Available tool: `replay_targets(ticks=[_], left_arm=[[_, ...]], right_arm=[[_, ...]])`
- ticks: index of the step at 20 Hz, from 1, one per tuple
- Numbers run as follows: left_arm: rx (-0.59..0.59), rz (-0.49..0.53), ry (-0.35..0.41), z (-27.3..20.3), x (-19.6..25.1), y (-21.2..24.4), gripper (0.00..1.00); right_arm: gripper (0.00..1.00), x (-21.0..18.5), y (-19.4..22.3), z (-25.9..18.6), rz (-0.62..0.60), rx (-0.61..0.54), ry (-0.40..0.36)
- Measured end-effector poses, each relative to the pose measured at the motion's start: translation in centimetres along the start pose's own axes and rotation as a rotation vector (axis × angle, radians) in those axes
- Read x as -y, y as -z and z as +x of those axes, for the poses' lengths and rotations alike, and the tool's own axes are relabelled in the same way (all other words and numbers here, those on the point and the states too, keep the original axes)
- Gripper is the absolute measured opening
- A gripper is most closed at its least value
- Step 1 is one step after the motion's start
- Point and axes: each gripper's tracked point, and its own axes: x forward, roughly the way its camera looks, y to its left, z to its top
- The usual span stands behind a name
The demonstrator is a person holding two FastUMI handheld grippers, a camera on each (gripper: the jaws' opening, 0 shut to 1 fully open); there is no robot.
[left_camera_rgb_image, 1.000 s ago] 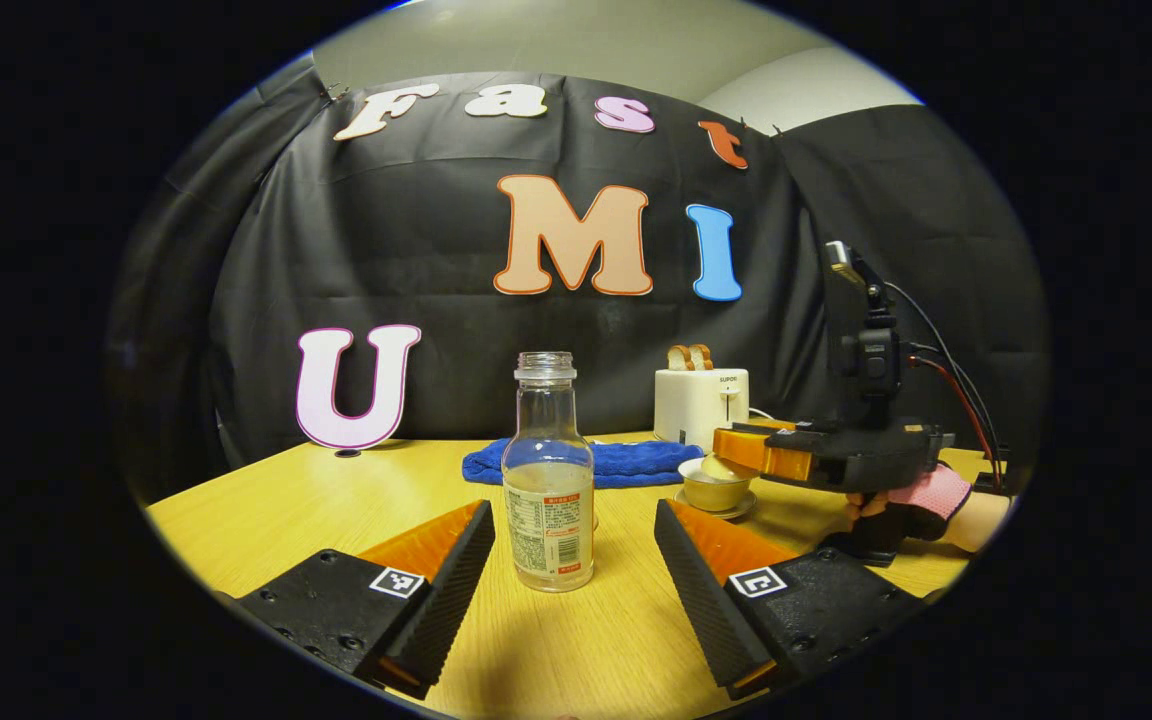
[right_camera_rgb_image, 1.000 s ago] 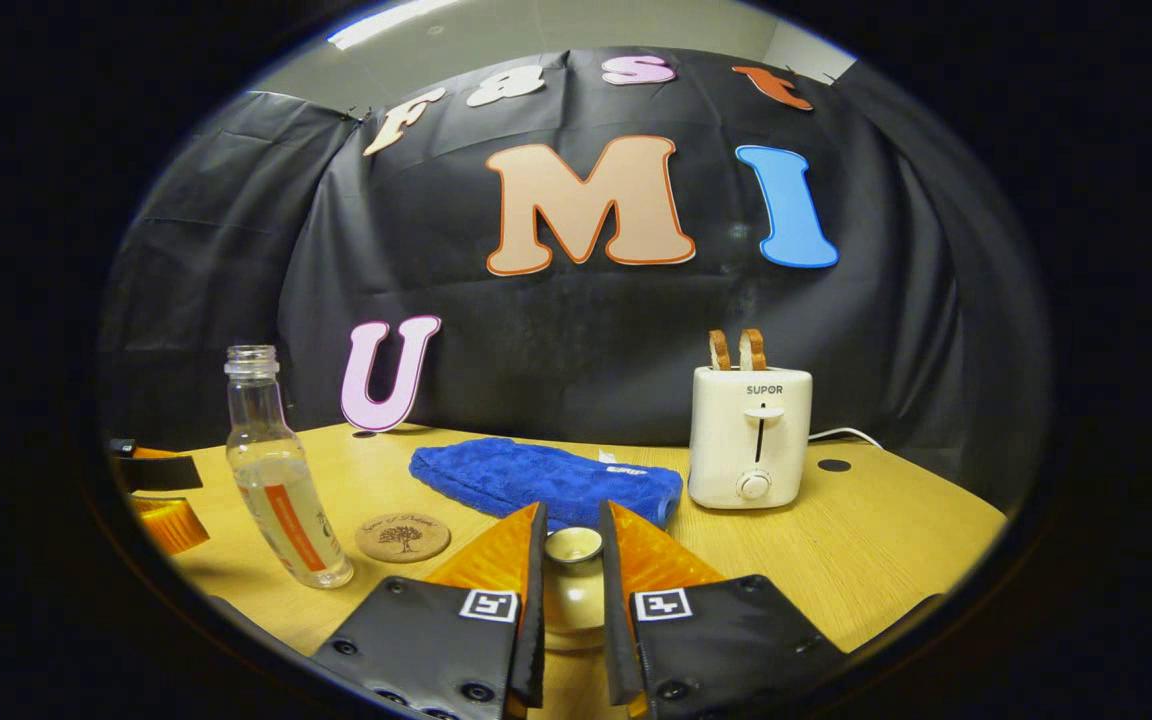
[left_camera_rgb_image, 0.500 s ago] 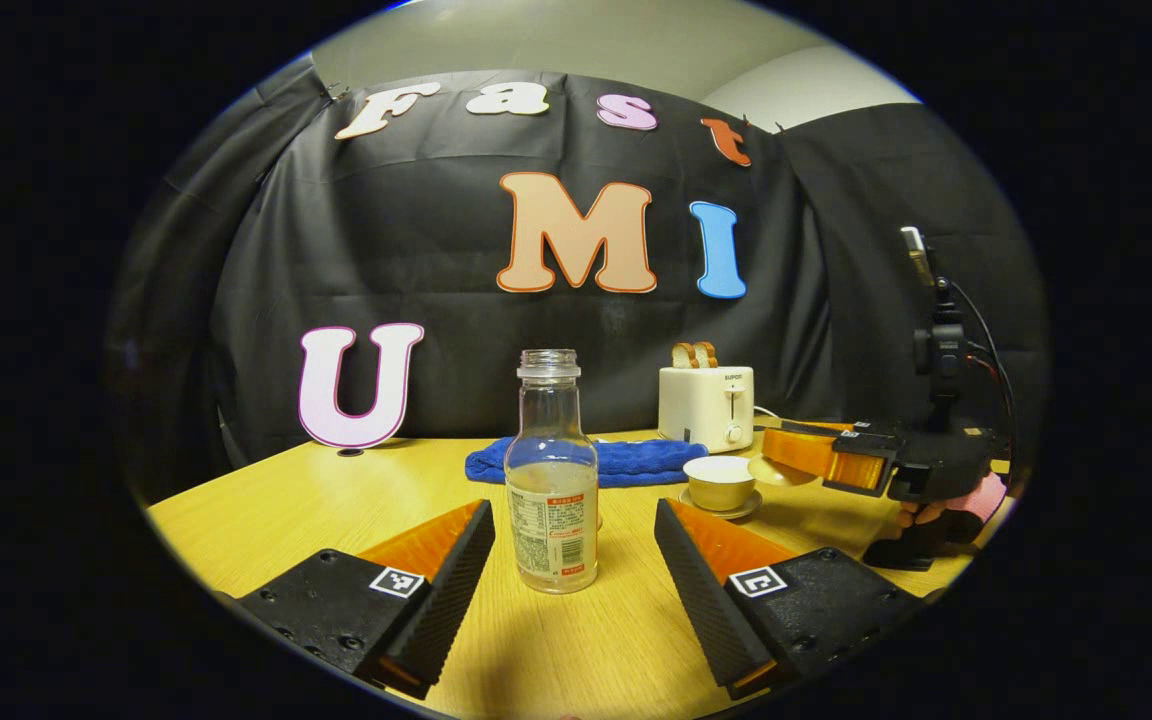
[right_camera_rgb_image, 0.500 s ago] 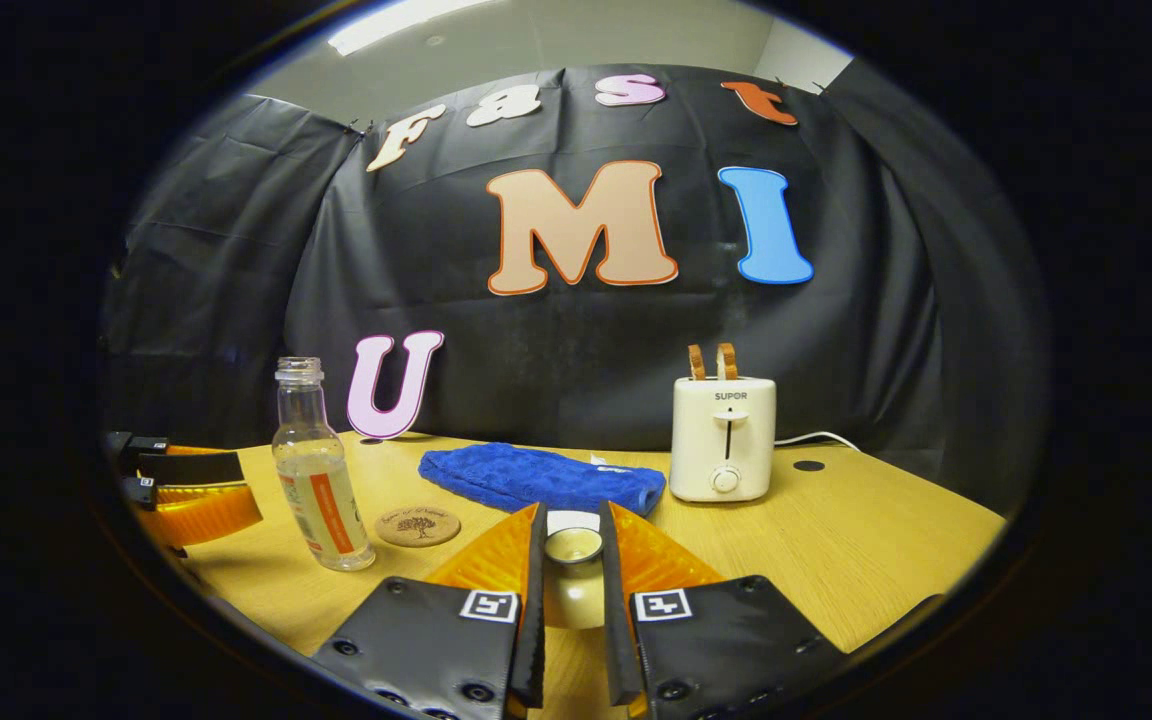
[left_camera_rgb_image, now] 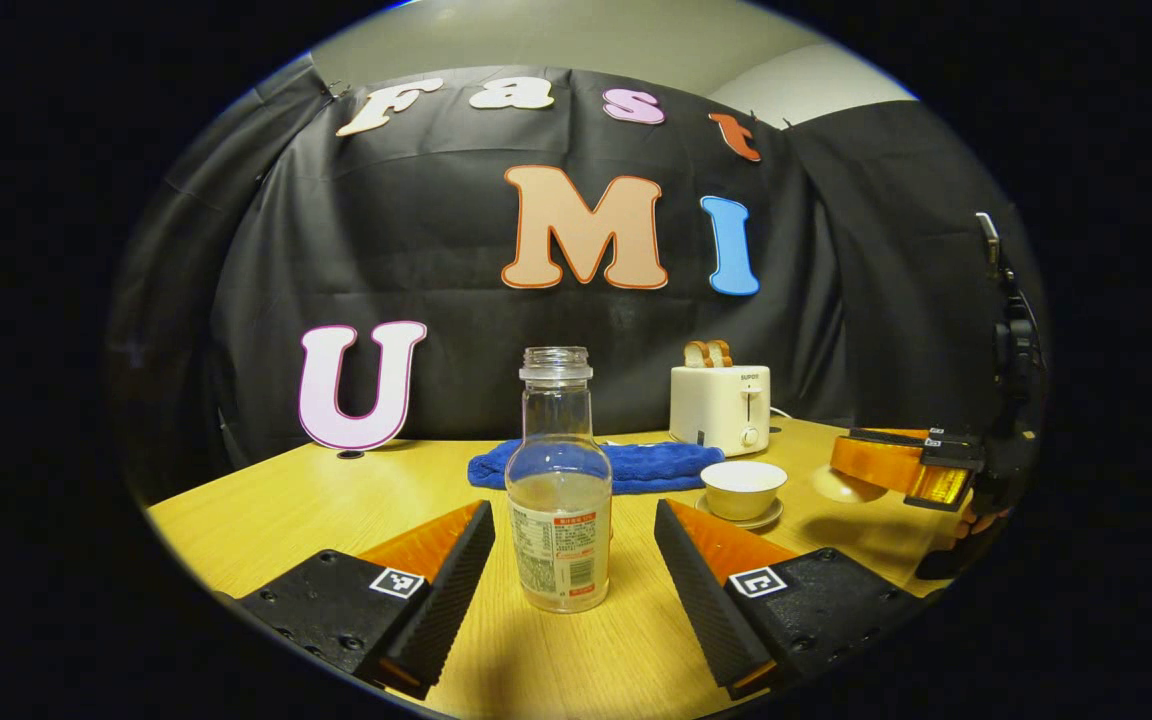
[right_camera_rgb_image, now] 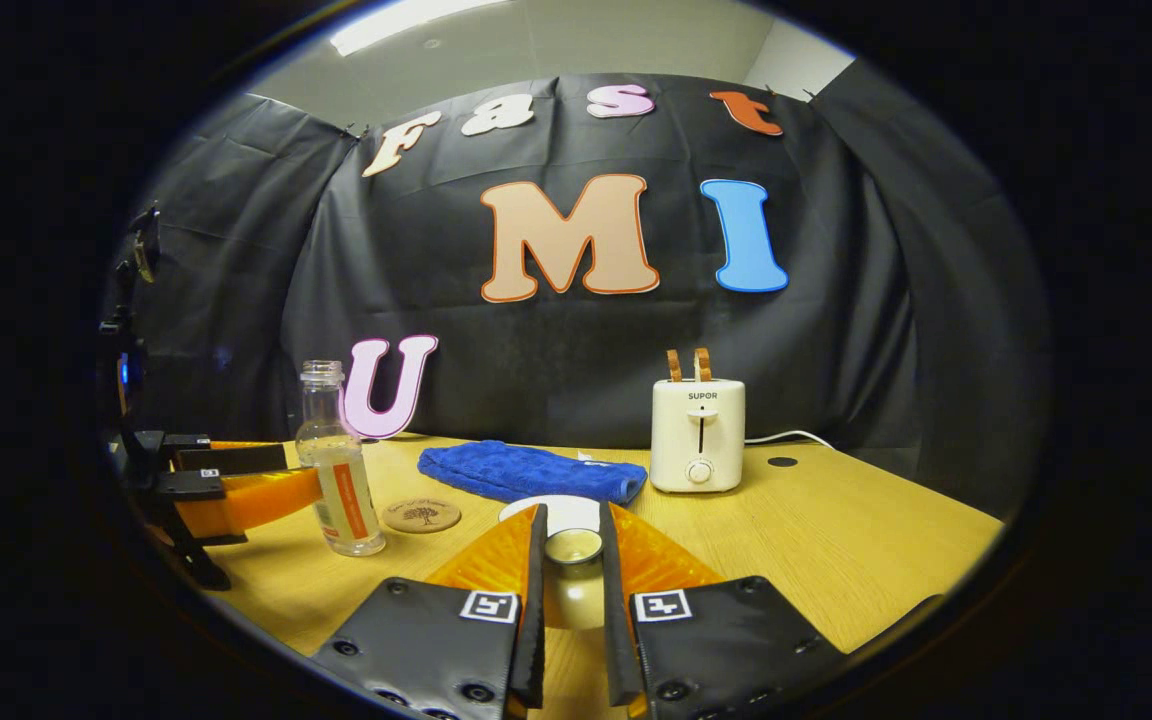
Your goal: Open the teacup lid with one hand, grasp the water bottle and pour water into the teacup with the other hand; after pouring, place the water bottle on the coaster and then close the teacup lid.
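Observation:
A clear water bottle (left_camera_rgb_image: 558,500), uncapped and partly full, stands on the wooden table between the fingers of my left gripper (left_camera_rgb_image: 571,515), which is open and not touching it. To its right the white teacup (left_camera_rgb_image: 742,487) sits uncovered on its saucer (left_camera_rgb_image: 758,520). Further right my right gripper (left_camera_rgb_image: 896,465) holds the lid (left_camera_rgb_image: 836,485) above the table. In the right gripper view, the right gripper (right_camera_rgb_image: 572,530) is shut on the lid's knob (right_camera_rgb_image: 573,545). The bottle (right_camera_rgb_image: 341,480) stands left, next to the round coaster (right_camera_rgb_image: 421,514) and the left gripper (right_camera_rgb_image: 301,472).
A blue towel (left_camera_rgb_image: 636,463) lies behind the bottle and cup, with a white toaster (left_camera_rgb_image: 721,408) holding bread at the back. From the right gripper's camera, the towel (right_camera_rgb_image: 531,472) and toaster (right_camera_rgb_image: 696,435) stand beyond the cup, with bare table to the right.
The right gripper has carried the lid off the teacup and away to the right, leaving the cup uncovered. The left gripper has edged closer around the bottle.

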Motion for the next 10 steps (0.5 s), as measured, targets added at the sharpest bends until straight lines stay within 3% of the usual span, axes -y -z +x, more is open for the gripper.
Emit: replay_targets(ticks=[10], left_arm=[[-0.097,-0.004,0.0,3.7,-0.9,1.5,0.94]], right_arm=[[0.28,0.0,-0.1,-0.1,0.0,0.001,0.004]])
